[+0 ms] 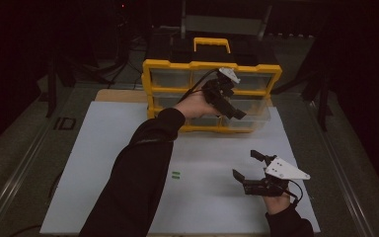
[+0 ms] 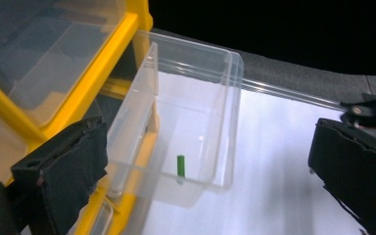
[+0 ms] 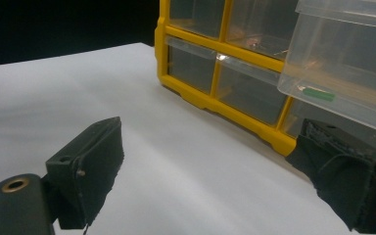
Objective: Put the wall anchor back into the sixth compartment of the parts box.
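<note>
Little green stick [image 2: 180,166], short and rod-shaped, is lying in the pulled-out clear drawer [image 2: 225,117] of the yellow organizer [image 1: 153,66]. Left gripper [image 1: 232,111] hangs over it, jaws spread wide, holding nothing. Right gripper [image 1: 246,165] is spread wide and empty too.

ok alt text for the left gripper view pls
A small green stick lies inside a clear drawer pulled out of a yellow-framed organizer. The left gripper hangs above it with its black jaws wide apart and nothing between them, over a white table surface.
</note>
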A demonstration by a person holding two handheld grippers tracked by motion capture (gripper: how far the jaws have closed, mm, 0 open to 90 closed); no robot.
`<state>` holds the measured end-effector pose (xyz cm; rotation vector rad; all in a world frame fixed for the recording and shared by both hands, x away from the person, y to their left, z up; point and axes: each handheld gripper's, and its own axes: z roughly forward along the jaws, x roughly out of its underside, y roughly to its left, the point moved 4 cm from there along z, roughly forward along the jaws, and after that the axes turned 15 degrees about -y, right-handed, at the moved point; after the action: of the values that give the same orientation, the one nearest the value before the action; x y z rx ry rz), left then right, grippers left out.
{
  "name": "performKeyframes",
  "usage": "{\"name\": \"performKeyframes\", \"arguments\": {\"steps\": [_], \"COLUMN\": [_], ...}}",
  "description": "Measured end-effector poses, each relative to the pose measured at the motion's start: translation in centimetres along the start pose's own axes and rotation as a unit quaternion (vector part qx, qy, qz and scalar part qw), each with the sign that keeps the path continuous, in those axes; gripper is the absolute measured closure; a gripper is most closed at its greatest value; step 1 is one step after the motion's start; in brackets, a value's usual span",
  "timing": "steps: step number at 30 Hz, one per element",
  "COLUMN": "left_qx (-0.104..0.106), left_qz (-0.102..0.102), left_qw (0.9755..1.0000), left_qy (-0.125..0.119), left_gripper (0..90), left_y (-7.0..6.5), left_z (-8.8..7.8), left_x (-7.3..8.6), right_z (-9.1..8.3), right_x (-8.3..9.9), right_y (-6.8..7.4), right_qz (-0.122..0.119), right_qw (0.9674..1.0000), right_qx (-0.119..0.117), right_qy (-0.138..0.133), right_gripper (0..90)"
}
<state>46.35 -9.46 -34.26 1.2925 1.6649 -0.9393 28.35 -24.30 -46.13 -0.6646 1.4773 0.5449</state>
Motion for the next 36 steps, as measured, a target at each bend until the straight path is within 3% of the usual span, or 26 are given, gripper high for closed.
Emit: {"name": "performKeyframes", "arguments": {"steps": [17,36], "left_qx": [0.005,0.002], "left_qz": [0.005,0.008], "left_qw": [1.0000,1.0000], "left_qy": [-0.006,-0.002], "left_gripper": [0.0,0.2], "left_y": [-1.0,-2.3], "left_z": [-4.4,-9.1], "left_x": [1.8,6.5], "right_z": [0.2,0.5], "right_x": [0.0,0.0], "right_y": [0.3,0.7], "right_qz": [-0.001,-0.004], "right_qw": [1.0000,1.0000], "right_qx": [-0.003,-0.006], "right_qy": [0.002,0.005], "right_gripper": [10.7,10.7]}}
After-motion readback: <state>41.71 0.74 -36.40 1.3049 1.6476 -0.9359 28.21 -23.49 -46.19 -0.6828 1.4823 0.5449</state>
